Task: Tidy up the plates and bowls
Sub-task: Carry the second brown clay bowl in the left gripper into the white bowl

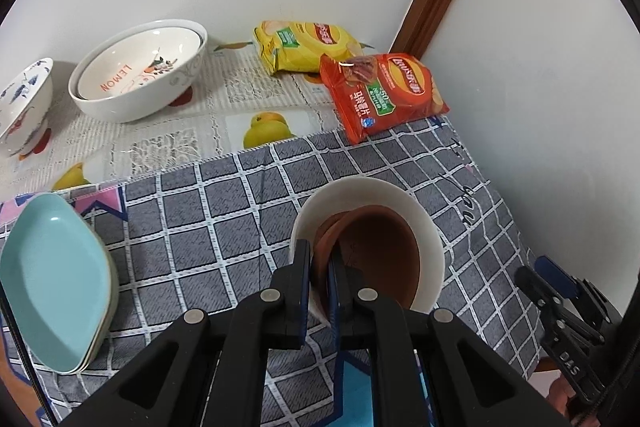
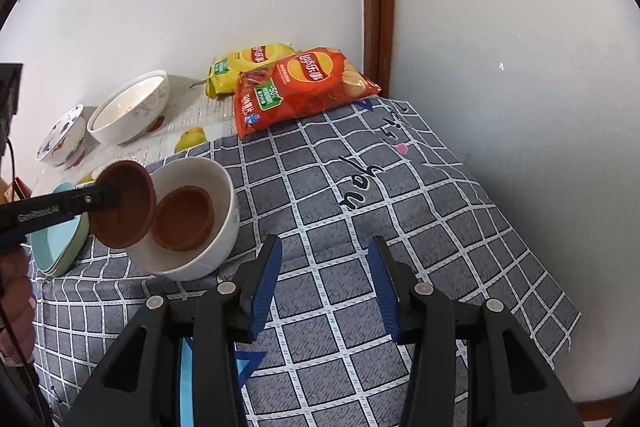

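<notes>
My left gripper [image 1: 320,259] is shut on the rim of a brown dish [image 1: 380,251] and holds it tilted over a white bowl [image 1: 434,243] on the grey checked cloth. In the right wrist view the left gripper [image 2: 112,197] reaches in from the left with the brown dish [image 2: 124,211] above the white bowl's [image 2: 224,195] left rim. A second brown dish [image 2: 184,219] lies inside that bowl. My right gripper [image 2: 325,247] is open over bare cloth just right of the bowl, nothing between its fingers. The right gripper [image 1: 538,273] also shows at the left wrist view's right edge.
A stack of teal plates [image 1: 56,279] sits left of the bowl. At the back left stand a large white bowl [image 1: 140,67] marked LEMON and a blue-flowered bowl [image 1: 24,103]. A yellow chip bag [image 1: 304,43] and a red chip bag [image 1: 384,91] lie by the wall corner.
</notes>
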A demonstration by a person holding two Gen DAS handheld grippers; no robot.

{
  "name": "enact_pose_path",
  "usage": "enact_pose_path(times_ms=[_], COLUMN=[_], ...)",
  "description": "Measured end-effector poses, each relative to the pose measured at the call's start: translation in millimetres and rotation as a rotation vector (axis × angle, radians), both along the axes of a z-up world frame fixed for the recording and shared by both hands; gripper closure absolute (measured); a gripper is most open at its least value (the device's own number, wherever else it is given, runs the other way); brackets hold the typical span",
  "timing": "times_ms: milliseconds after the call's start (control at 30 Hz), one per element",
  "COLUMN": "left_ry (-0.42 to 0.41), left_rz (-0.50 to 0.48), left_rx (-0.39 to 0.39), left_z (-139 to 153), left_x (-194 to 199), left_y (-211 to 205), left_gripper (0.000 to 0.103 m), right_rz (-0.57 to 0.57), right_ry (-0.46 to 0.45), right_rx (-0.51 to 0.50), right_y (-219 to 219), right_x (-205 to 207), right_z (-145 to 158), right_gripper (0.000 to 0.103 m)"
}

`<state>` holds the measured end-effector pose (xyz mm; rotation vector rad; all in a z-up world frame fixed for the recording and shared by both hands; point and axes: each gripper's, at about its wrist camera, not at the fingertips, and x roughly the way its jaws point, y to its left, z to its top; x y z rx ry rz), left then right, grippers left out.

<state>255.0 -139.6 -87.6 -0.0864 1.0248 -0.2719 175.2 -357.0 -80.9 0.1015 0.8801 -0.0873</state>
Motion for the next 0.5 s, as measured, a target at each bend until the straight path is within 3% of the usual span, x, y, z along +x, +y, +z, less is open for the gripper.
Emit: enact_pose_path(times_ms=[500], left_ry=[0.040], left_rz=[0.012], left_rx=[0.011], left_z=[-23.7], left_x=[19.1], left_y=[-16.2], left_gripper=[0.095], right_rz=[0.012], right_ry=[0.001], right_rx=[0.022], right_y=[-9.9], right_x=[-0.1], right_z=[-10.8], right_gripper=[0.057])
